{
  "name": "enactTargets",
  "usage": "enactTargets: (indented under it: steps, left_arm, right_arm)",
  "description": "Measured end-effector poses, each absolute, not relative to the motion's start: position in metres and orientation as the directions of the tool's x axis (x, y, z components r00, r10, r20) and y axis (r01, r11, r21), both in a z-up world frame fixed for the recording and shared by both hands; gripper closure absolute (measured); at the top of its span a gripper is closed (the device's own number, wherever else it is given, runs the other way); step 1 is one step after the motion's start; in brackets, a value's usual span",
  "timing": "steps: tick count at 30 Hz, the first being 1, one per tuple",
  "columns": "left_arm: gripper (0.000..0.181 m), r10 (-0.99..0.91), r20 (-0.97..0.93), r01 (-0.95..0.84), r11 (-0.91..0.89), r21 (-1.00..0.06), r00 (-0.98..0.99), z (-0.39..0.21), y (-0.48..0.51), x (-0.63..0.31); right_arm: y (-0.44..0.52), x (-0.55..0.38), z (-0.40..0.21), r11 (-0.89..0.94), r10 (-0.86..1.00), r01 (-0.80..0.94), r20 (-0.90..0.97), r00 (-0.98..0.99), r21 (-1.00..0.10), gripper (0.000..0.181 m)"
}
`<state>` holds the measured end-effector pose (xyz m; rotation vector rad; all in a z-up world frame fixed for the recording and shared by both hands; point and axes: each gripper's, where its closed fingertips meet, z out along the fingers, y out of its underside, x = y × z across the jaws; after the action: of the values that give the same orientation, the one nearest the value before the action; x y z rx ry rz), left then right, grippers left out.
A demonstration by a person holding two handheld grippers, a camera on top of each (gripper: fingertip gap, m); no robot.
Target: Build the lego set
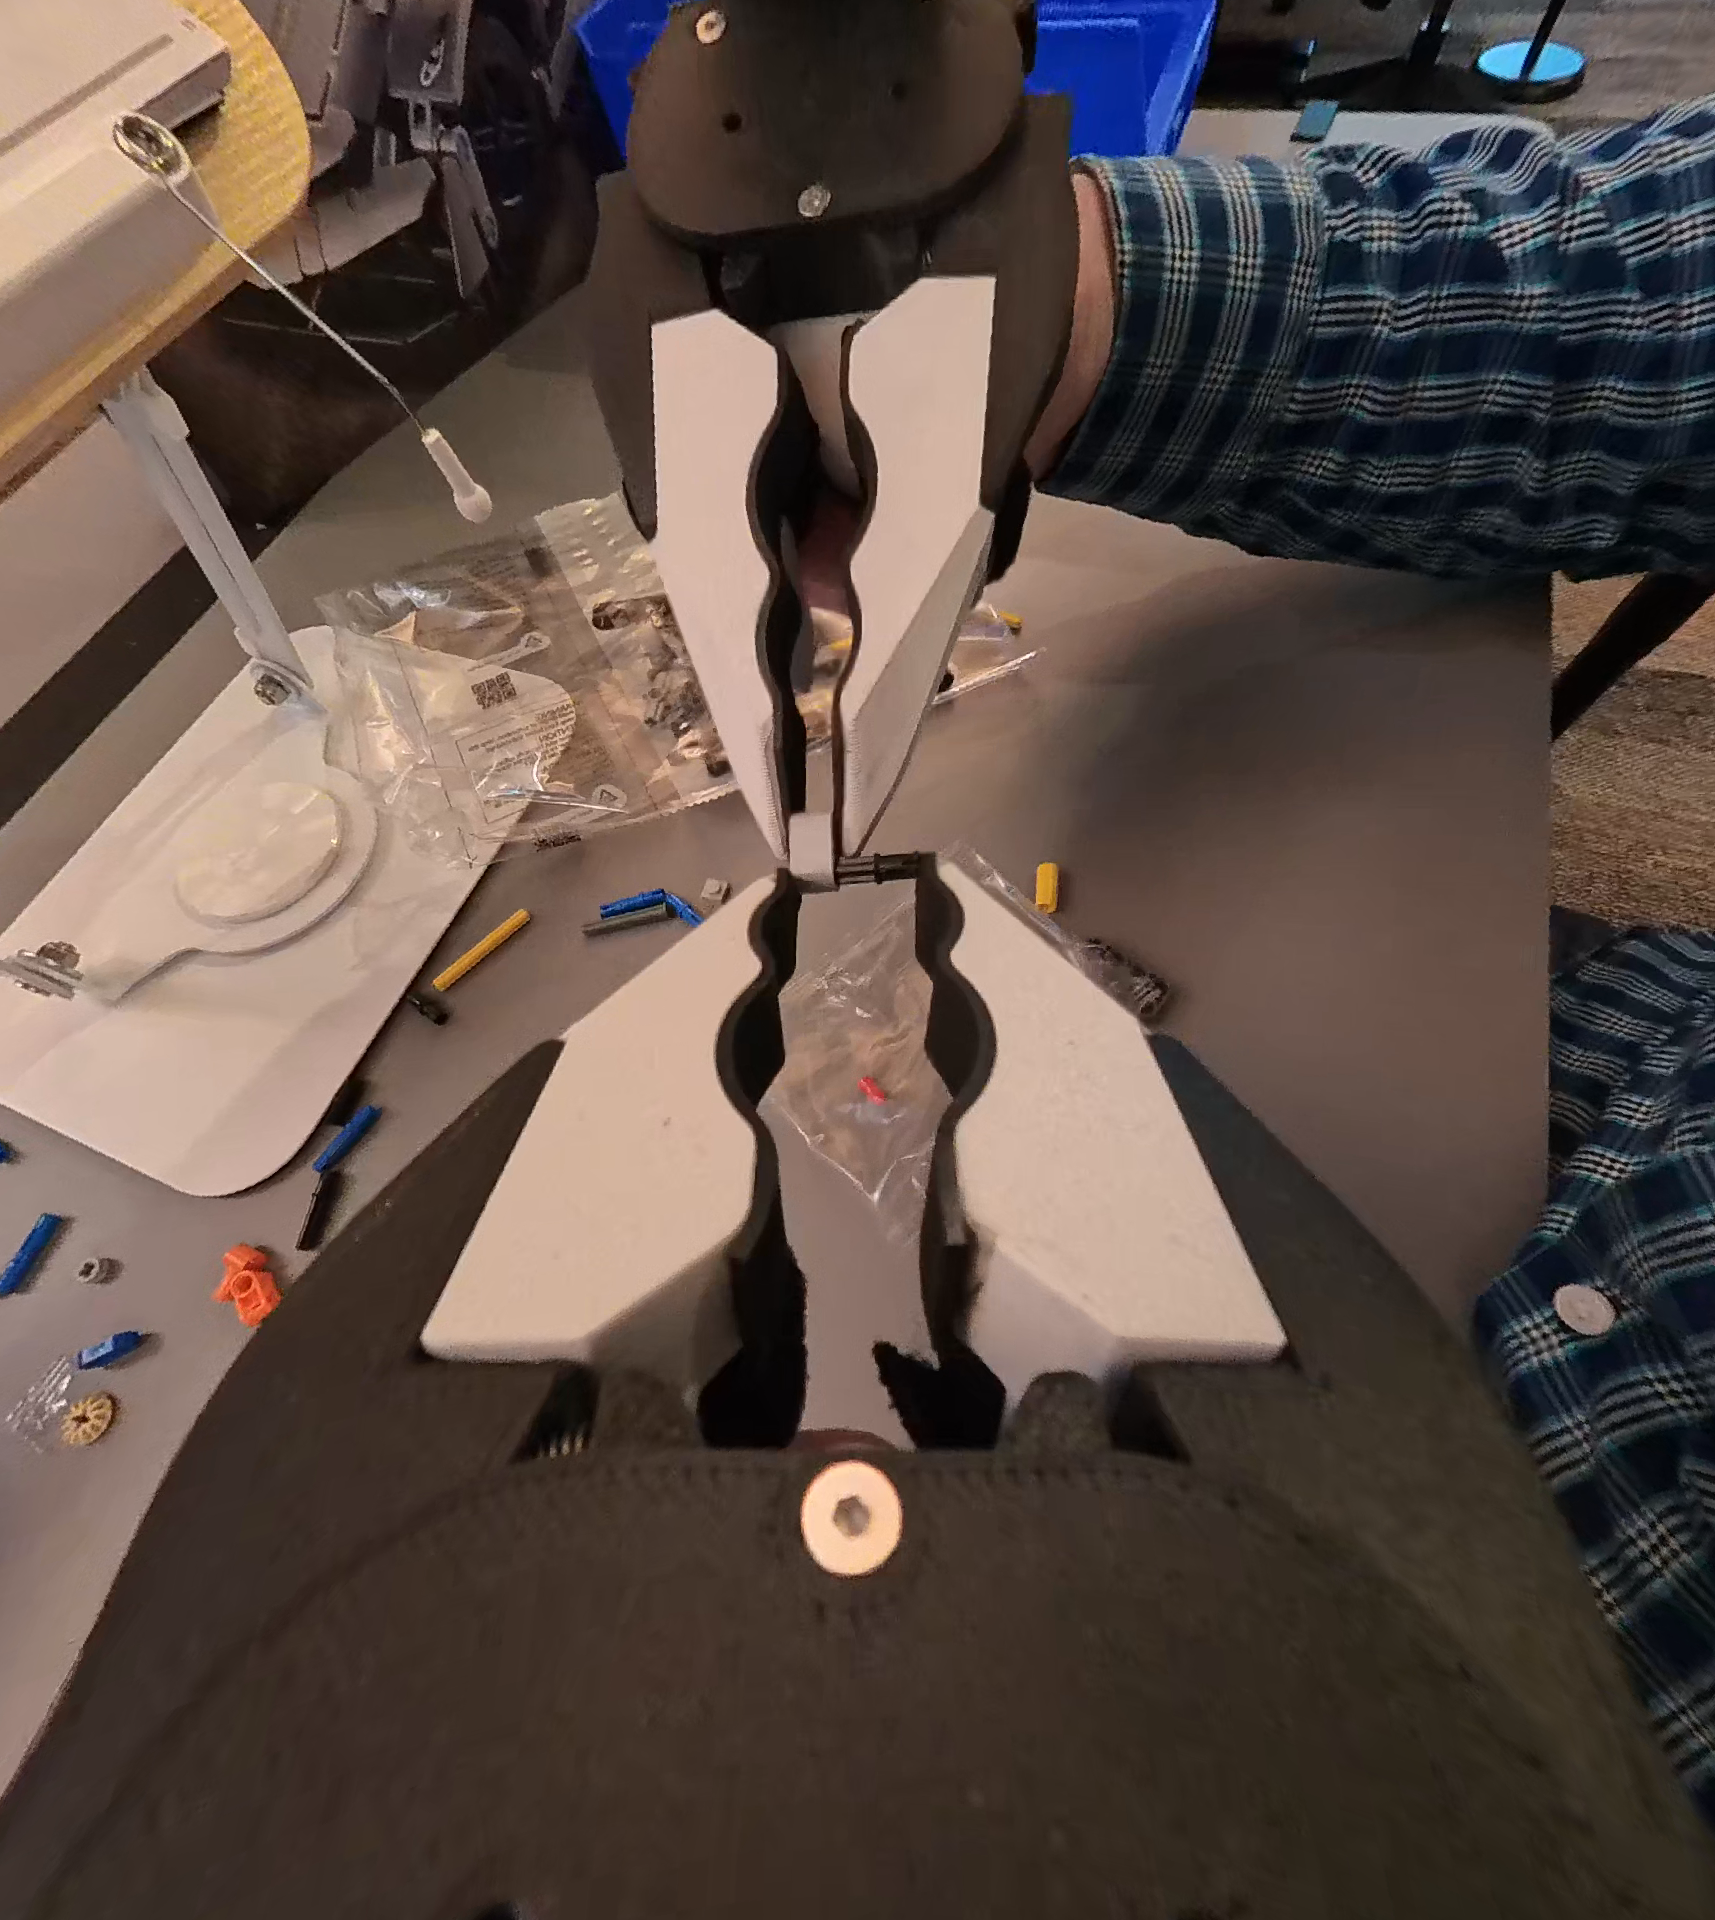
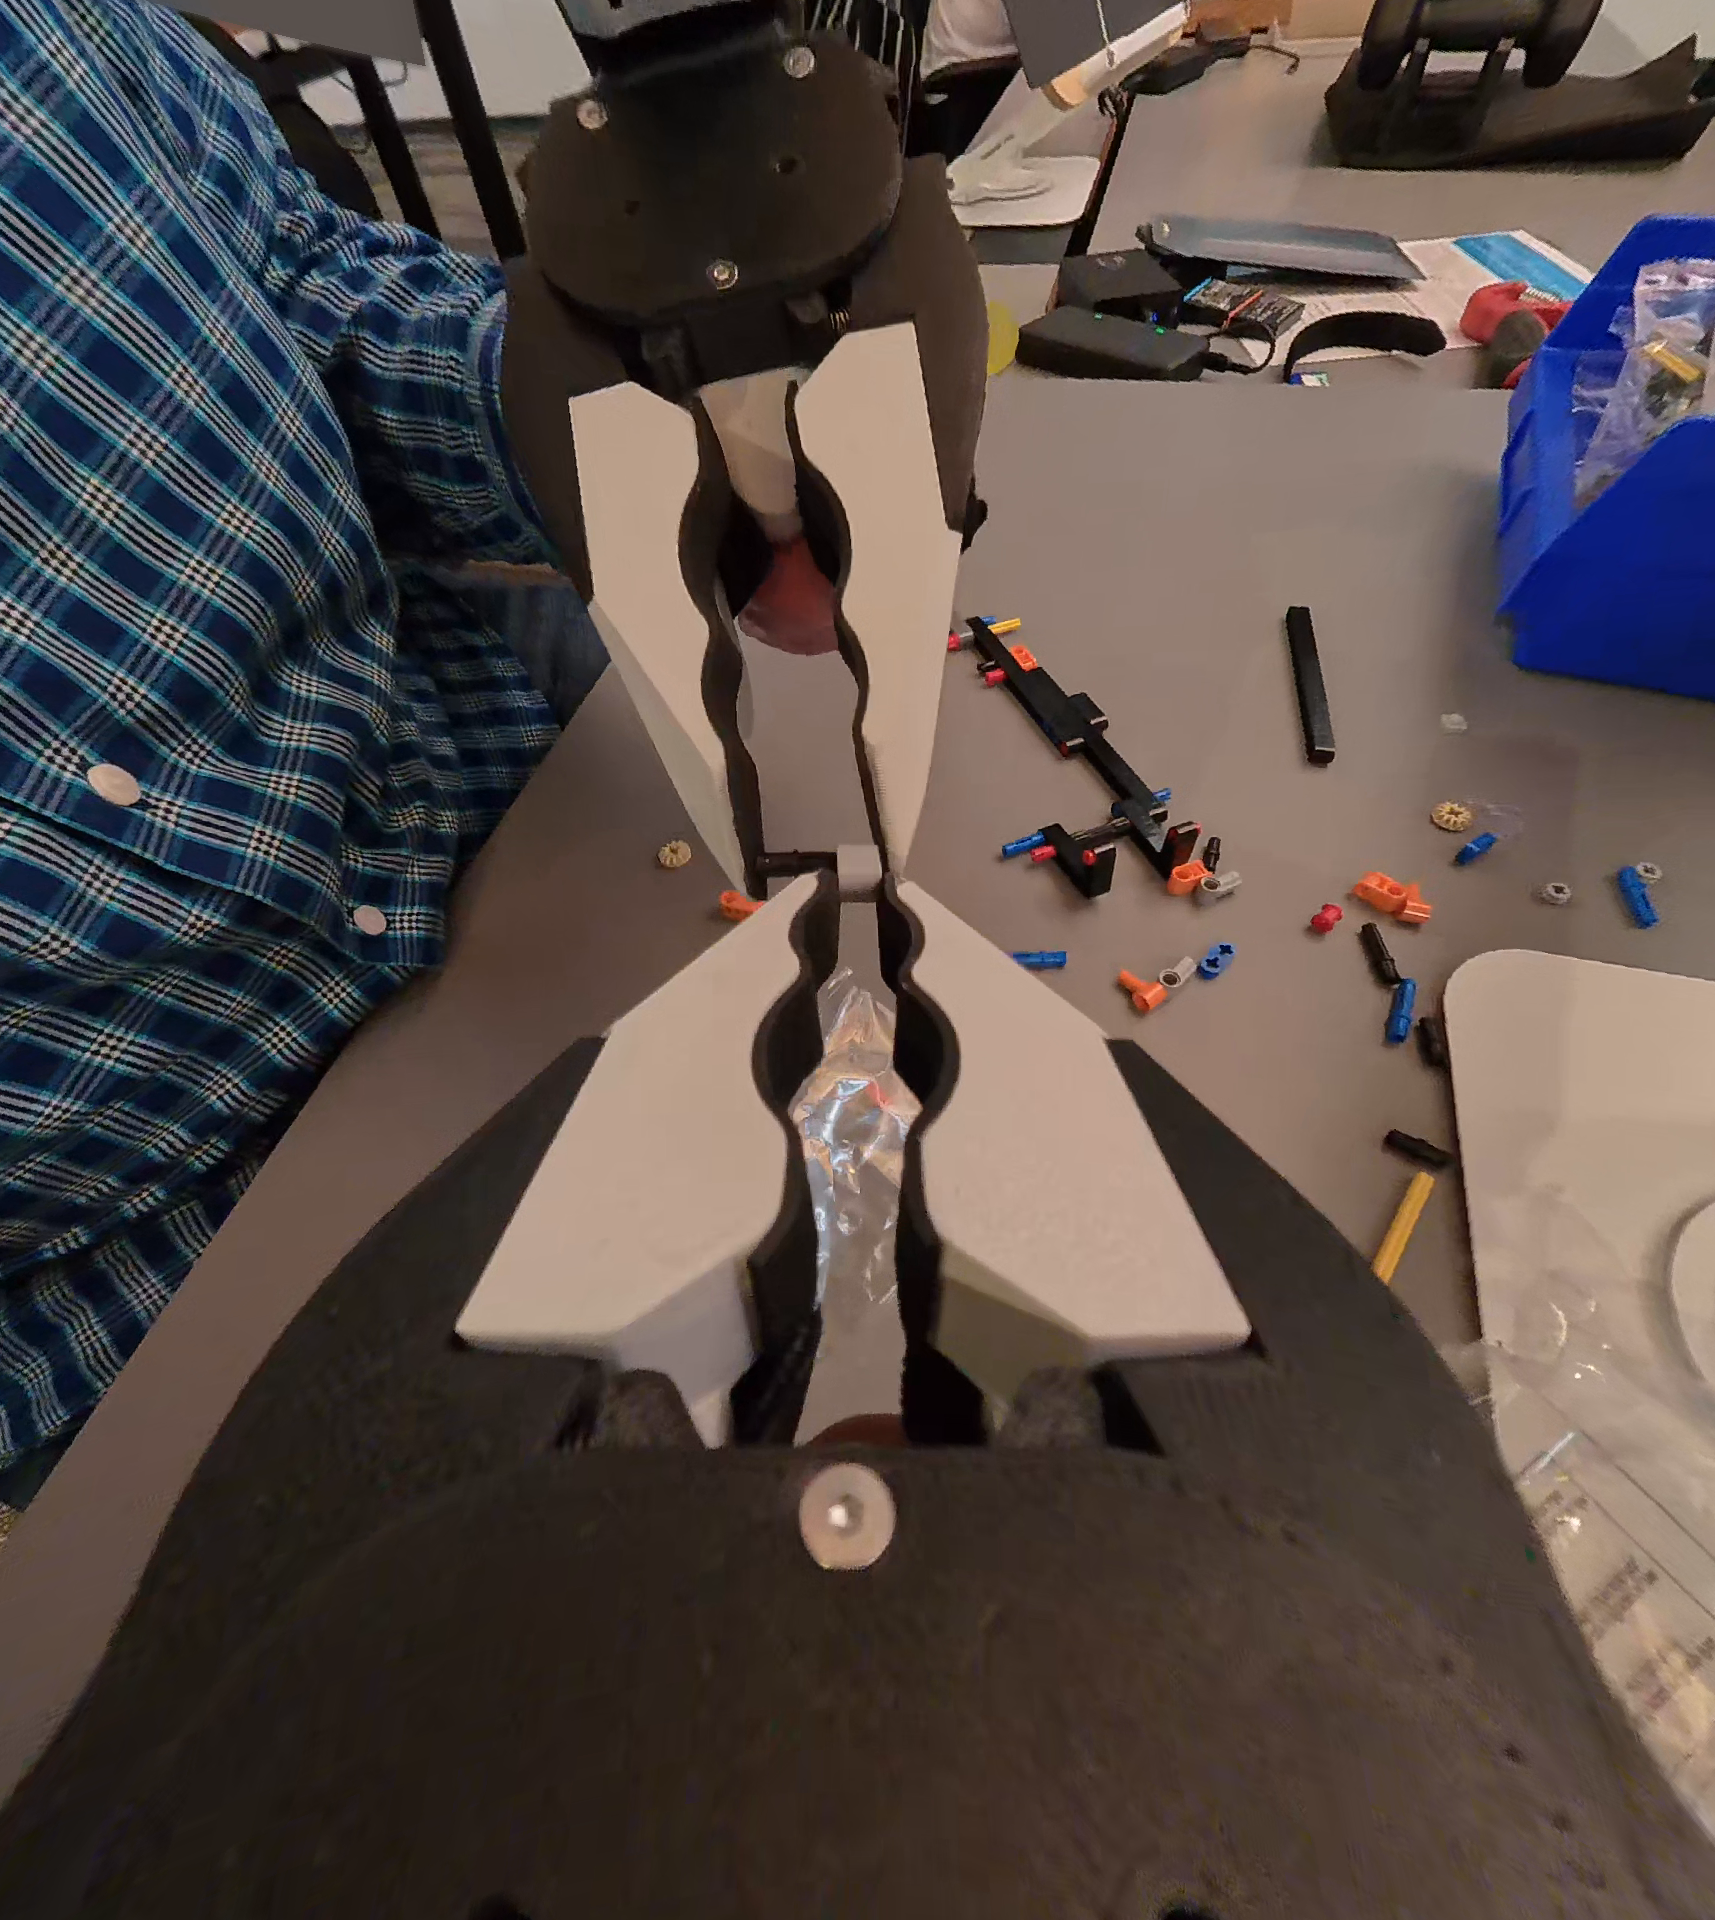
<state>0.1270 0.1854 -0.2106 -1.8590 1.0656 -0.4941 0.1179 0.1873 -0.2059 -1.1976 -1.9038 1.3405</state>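
A small grey Lego connector [image 1: 813,862] [image 2: 858,864] has a black pin [image 1: 879,868] [image 2: 793,860] sticking out of its side. My right gripper [image 2: 855,883] is shut on the grey connector; in the left wrist view the right gripper [image 1: 820,836] comes down from the top. My left gripper [image 1: 853,873] faces it tip to tip, above the grey table. Its jaws are nearly closed along the pin and connector, one fingertip [image 1: 926,868] at the pin's free end, the other against the connector. The left gripper also shows in the right wrist view [image 2: 817,852].
A partly built black assembly [image 2: 1081,727] and a black beam [image 2: 1310,686] lie on the table among loose blue, orange and yellow pieces. There is a blue bin [image 2: 1663,540] of bags, a white stand base [image 1: 157,987], clear bags [image 1: 520,675] and a plaid sleeve [image 1: 1455,343]. Both grippers' tips are close together, under 4 cm apart. From either gripper's tips it is about 20 centimetres to the partly built black assembly [image 2: 1081,727].
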Motion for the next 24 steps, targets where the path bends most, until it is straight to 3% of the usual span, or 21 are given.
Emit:
enactTargets:
  steps: [14, 24]
  left_arm:
    - [0.160, -0.851, 0.028, -0.406, -0.279, -0.870, 0.525, -0.223, 0.184, 0.131]
    - [0.159, -0.872, -0.016, -0.515, -0.273, -0.813, 0.489, -0.238, 0.181, 0.134]
  right_arm:
    - [0.187, 0.121, -0.219, 0.060, 0.877, 0.380, -0.133, -0.462, -0.923, 0.176]
    - [0.183, 0.121, -0.231, 0.140, 0.892, 0.428, -0.074, -0.446, -0.893, 0.176]
